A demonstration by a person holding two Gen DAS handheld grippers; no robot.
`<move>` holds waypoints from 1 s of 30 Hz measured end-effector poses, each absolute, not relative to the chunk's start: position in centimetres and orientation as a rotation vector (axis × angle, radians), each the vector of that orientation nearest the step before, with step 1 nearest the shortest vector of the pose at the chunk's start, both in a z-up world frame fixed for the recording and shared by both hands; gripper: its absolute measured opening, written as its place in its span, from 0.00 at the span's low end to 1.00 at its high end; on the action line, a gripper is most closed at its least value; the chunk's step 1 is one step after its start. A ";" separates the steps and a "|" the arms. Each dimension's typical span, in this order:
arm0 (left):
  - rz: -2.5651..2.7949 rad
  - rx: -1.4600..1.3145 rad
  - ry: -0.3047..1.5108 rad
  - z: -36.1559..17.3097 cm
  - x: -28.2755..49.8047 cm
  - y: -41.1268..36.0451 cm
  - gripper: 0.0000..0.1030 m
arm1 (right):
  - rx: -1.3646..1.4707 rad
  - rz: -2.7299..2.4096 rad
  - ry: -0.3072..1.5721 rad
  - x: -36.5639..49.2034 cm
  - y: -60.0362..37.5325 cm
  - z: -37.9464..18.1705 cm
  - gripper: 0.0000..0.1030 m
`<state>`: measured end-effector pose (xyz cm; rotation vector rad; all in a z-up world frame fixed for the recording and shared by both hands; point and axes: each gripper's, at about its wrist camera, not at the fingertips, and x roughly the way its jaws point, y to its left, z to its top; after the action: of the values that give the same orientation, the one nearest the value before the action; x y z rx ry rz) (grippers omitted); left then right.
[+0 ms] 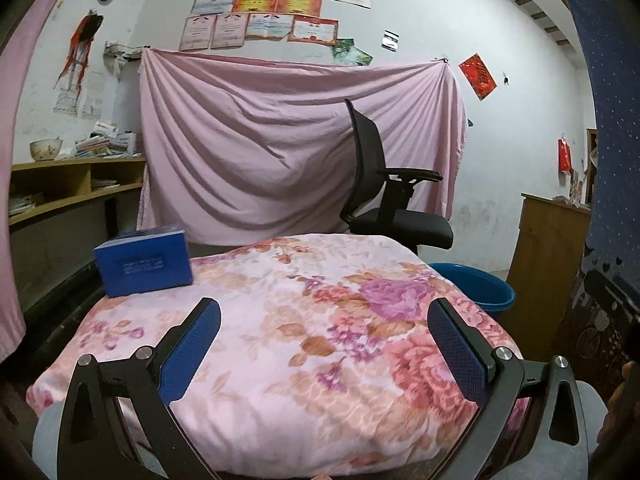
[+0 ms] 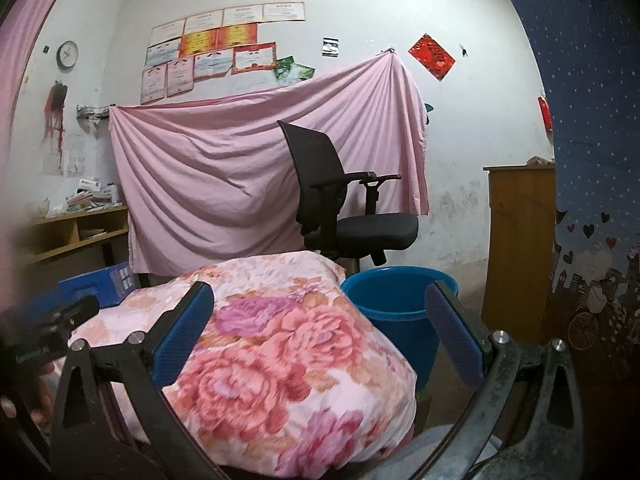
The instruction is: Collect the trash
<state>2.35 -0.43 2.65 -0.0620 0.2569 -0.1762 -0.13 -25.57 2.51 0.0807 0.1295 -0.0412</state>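
Both claws, left (image 1: 324,344) and right (image 2: 318,330), gape empty; I'd square the left on the box (image 1: 143,263), then drop it in the bucket (image 2: 394,300).

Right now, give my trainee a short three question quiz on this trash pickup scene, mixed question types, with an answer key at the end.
1. True or false: the dark blue cardboard box lies inside the round blue plastic bucket.
2. Multiple choice: what does the flowered pink blanket carry at its far left corner? A) the blue box B) a clock C) a bowl
3. Fill in: both the left gripper and the right gripper are ____, with nothing between the pads.

Key:
1. False; the box rests on the blanket, and the bucket stands on the floor to the right, by the black mesh office chair.
2. A
3. open
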 end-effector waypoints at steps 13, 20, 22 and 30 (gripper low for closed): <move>-0.163 -0.044 0.247 1.8 0.7 0.3 0.99 | 0.014 -0.024 0.134 -1.4 -23.7 1.8 1.00; -0.160 -0.043 0.237 1.8 0.7 0.7 0.99 | 0.031 -0.029 0.146 -1.1 -23.9 1.6 1.00; -0.160 -0.045 0.238 1.7 0.8 0.8 0.99 | 0.032 -0.028 0.151 -1.1 -23.9 1.5 1.00; -0.158 -0.053 0.233 1.7 0.9 1.1 0.99 | 0.027 -0.021 0.157 -0.9 -23.7 1.5 1.00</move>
<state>0.94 1.14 1.68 -0.0533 0.2333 -0.1575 -0.88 -23.73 1.46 0.0267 0.1572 -0.0207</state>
